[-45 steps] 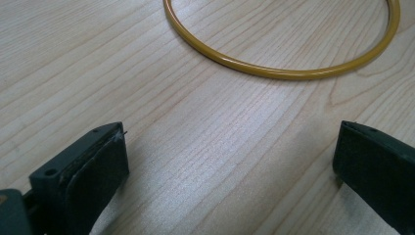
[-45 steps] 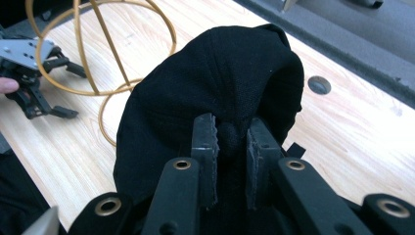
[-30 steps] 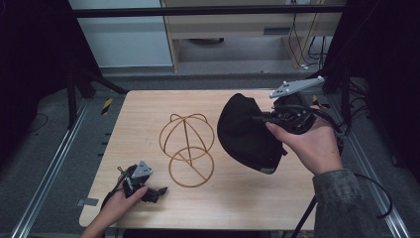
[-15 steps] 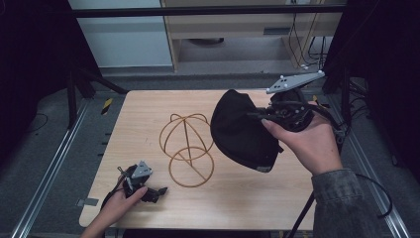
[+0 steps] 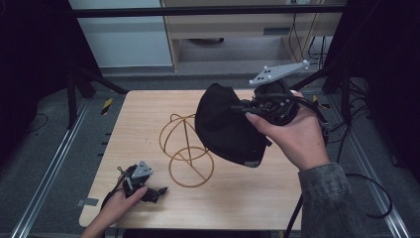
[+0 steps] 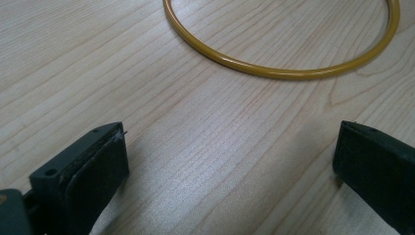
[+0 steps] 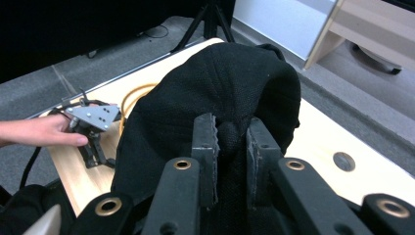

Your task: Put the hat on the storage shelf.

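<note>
While my right gripper (image 7: pixel 230 142) pinches a fold of the black cap (image 5: pixel 223 126), the cap hangs clear of the table (image 5: pixel 257 198), just beside and partly over the yellow wire stand (image 5: pixel 185 151). Judged step: carrying the cap to the stand. Next move calls for centring the crown above the dome, then lowering. My right hand is raised, jaws pointing toward the stand. My left gripper (image 5: pixel 148 191) rests low on the table, jaws spread, gripping nothing.

Wire stand (image 5: pixel 186 151) blocks mid-table — bare table (image 5: pixel 277 198) right of it.
</note>
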Tool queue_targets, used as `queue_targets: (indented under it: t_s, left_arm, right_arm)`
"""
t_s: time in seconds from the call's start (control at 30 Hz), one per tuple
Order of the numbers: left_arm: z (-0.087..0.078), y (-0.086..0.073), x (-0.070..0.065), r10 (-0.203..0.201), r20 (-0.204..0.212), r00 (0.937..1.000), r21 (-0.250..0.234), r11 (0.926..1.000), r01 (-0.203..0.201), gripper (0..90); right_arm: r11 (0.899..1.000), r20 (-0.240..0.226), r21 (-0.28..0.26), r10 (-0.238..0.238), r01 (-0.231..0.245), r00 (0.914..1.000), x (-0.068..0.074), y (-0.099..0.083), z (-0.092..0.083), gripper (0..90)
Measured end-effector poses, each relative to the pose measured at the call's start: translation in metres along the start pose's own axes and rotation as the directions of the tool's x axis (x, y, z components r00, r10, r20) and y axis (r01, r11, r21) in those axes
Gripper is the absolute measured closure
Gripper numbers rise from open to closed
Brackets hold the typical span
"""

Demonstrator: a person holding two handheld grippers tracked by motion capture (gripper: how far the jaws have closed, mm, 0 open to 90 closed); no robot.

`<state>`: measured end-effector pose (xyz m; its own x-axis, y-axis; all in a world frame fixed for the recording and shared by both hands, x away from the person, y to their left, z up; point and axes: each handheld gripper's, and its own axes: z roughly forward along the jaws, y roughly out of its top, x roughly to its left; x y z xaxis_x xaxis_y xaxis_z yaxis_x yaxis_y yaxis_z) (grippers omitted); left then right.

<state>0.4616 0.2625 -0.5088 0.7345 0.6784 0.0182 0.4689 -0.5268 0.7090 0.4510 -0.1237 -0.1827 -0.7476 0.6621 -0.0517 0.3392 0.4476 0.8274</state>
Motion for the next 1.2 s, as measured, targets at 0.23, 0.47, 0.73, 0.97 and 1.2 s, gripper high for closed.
queue_targets:
  t_s: [0.23,0.47,0.73,0.97,1.2]
  left_arm:
    - [0.000,0.000,0.000,0.001,-0.001,1.0000,0.000,1.0000,-0.001,0.0]
    - [0.000,0.000,0.000,0.002,0.001,1.0000,0.001,1.0000,-0.002,0.0]
    - [0.000,0.000,0.000,0.003,0.002,1.0000,0.001,1.0000,-0.003,0.0]
    - [0.000,0.000,0.000,0.003,0.003,1.0000,0.003,1.0000,-0.003,0.0]
    - [0.000,0.000,0.000,0.003,0.004,1.0000,0.004,1.0000,-0.003,0.0]
  right_arm:
    - [1.000,-0.016,0.006,-0.023,0.024,0.9996,0.005,0.018,0.014,77.9]
    - [0.999,-0.039,0.021,-0.044,0.045,0.9983,0.011,0.031,0.030,77.9]
    - [0.998,-0.058,0.040,-0.054,0.057,0.9968,0.018,0.043,0.044,77.8]
    - [0.996,-0.074,0.051,-0.068,0.072,0.9950,0.022,0.050,0.056,77.8]
    - [0.994,-0.083,0.074,-0.077,0.083,0.9936,0.027,0.057,0.066,77.7]
